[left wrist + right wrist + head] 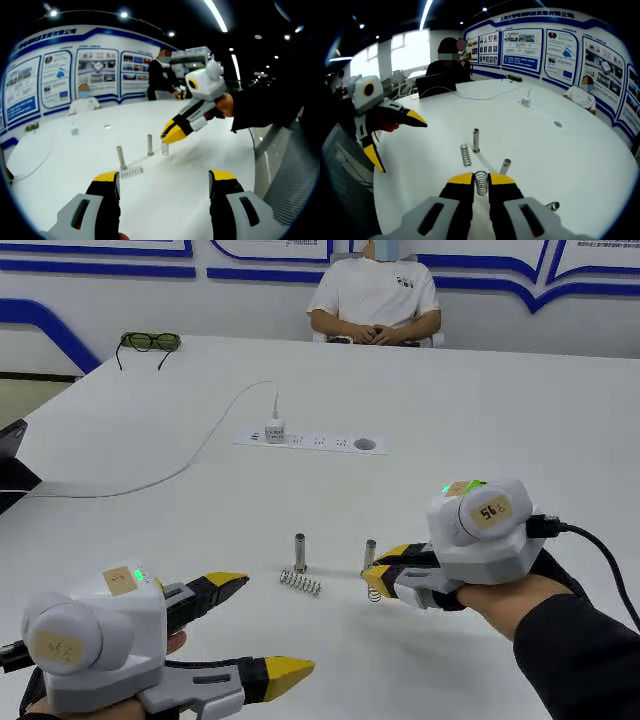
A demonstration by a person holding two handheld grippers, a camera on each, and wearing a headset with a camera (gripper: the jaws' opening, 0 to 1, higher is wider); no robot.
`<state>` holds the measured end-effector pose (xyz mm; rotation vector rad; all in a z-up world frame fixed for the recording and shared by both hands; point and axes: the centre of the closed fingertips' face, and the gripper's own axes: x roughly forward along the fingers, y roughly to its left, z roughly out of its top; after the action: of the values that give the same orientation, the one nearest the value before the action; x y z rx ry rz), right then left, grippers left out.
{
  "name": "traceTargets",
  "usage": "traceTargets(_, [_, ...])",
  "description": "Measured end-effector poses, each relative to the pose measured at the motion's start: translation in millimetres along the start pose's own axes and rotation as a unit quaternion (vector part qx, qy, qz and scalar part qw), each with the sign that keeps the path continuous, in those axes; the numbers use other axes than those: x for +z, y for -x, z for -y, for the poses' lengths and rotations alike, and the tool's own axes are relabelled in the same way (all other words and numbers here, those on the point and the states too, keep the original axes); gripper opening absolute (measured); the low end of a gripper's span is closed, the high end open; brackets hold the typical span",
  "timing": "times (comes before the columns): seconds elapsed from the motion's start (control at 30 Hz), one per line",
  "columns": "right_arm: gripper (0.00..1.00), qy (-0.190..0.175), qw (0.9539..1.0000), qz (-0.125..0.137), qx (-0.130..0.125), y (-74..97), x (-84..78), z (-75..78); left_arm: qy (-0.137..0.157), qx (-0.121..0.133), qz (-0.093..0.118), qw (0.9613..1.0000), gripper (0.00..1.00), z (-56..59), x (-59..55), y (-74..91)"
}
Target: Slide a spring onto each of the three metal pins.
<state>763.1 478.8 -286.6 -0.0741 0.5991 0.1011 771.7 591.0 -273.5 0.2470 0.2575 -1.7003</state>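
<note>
Springs (465,155) two, upright pins (476,140) two

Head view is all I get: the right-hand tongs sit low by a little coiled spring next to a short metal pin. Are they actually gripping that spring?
Observer: Yes. The right gripper view shows the small coiled steel spring upright, pinched between the yellow tips of the right tongs.
Visitor: I count two pins. Is there a third?
Observer: Yes, a third small silver metal pin is just right of those tongs.
Visitor: Anyone else nearby?
Observer: A person in dark clothes is at the table behind a black laptop.
</note>
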Motion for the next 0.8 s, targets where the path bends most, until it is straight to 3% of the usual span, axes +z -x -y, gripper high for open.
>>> traceTargets(0.8, [0.12,0.004,0.9997,0.023,-0.007,10.3,29.2,7.6,0.004,0.0,0.004,1.0,0.74,-0.4,-0.6,0.7])
